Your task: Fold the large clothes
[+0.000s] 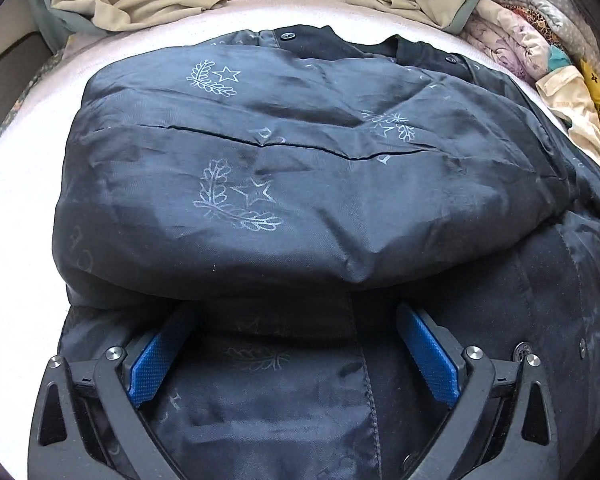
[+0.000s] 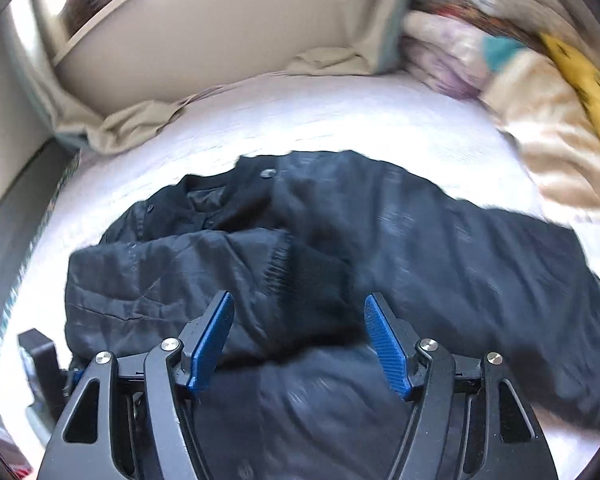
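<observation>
A large dark navy jacket [image 1: 300,168] lies on the white bed, lining side out, with pale star and laurel prints. A folded part bulges over the lower layer. My left gripper [image 1: 296,316] is open, its blue pads [image 1: 432,360] spread over the lining, tips tucked under the folded edge. In the right wrist view the jacket [image 2: 440,248] lies spread, one sleeve with a ribbed black cuff [image 2: 304,276] folded across it. My right gripper [image 2: 298,308] is open above the cuff and holds nothing.
The white bed sheet [image 1: 16,200] shows left of the jacket. A pile of patterned clothes [image 1: 540,64] sits at the far right, also in the right wrist view [image 2: 520,80]. Beige cloth [image 1: 148,4] and a headboard lie at the back. The left gripper's body [image 2: 40,364] shows at lower left.
</observation>
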`<state>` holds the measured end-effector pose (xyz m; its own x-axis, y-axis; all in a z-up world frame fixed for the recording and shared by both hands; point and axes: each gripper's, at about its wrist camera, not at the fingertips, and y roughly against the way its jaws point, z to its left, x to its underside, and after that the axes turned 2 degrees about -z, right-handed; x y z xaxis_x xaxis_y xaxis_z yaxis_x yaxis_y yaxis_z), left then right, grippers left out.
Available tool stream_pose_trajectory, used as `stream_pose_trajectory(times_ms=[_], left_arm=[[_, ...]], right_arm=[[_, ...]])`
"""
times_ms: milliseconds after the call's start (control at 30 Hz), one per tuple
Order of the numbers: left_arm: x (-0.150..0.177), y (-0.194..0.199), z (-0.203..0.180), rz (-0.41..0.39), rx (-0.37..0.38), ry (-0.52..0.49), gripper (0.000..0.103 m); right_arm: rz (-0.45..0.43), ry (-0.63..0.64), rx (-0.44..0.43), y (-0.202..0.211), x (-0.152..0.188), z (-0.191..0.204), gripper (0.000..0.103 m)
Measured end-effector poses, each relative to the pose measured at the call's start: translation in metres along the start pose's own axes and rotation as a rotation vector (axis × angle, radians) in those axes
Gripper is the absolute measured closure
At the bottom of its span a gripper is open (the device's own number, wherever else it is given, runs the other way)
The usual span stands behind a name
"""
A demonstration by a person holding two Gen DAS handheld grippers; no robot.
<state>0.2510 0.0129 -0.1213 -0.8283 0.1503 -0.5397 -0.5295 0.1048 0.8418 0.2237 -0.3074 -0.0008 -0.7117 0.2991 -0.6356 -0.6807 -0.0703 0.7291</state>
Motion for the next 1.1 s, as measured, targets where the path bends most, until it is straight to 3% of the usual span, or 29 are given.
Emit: stream_pose_trajectory(times_ms=[133, 300, 400, 500, 600, 700, 800, 1100], left_arm=[[0.001, 0.0, 0.0, -0.014, -0.001, -0.002, 0.0], [0.005, 0.004, 0.003, -0.014, -0.008, -0.001, 0.0], [0.004, 0.004, 0.002, -0.011, -0.015, 0.001, 0.0], [0.002, 0.003, 0.001, -0.013, -0.011, -0.001, 0.0], [0.0, 0.0, -0.002, -0.018, -0.016, -0.003, 0.0], [0.0, 0.0, -0.003, -0.019, -0.025, 0.004, 0.0], [0.0, 0.0, -0.003, -0.019, -0.024, 0.007, 0.0], [0.001, 0.0, -0.002, -0.026, -0.02, 0.005, 0.0]], right_arm=[[-0.008, -0.137, 0.07, 0.04, 0.007, -0.055, 0.036], [-0.044, -0.431, 0.133, 0.092, 0.03, -0.163, 0.036], [-0.067, -0.662, 0.198, 0.123, 0.064, -0.24, 0.036], [-0.065, -0.827, 0.261, 0.142, 0.099, -0.291, 0.036], [-0.046, -0.932, 0.284, 0.145, 0.129, -0.318, 0.036], [-0.032, -1.013, 0.186, 0.132, 0.144, -0.33, 0.036], [-0.065, -1.06, 0.121, 0.117, 0.144, -0.337, 0.036], [-0.183, -1.211, 0.055, 0.099, 0.141, -0.36, 0.031]])
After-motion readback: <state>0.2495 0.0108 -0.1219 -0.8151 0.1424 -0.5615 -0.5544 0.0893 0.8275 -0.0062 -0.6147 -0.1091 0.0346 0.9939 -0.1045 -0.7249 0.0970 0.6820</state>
